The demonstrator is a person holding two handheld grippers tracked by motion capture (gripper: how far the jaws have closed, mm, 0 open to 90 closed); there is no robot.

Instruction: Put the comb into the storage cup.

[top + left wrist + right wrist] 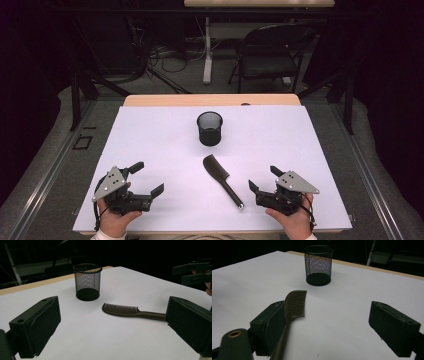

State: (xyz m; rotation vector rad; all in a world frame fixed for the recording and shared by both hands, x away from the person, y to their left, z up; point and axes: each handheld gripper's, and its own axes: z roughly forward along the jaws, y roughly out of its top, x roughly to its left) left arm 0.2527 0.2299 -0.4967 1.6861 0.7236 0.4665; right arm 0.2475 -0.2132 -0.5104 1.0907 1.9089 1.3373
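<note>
Dark brown plastic comb [222, 180] lying flat on white tabletop [150, 135], between both grippers, near side of black wire-mesh cup [209, 128]. Left gripper [149, 179] and right gripper [261, 178] resting wide open, gripping nothing. Judged: pre-grasp step. Next: right gripper closing on comb handle.

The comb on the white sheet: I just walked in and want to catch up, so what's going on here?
A person sits at the table with a two-jaw gripper in each hand. The dark comb lies flat on the white sheet, untouched, between the left gripper and the right gripper. Both stand open near the front edge, holding nothing. A black mesh cup stands upright and empty farther back. Nothing has been picked up yet.
</note>
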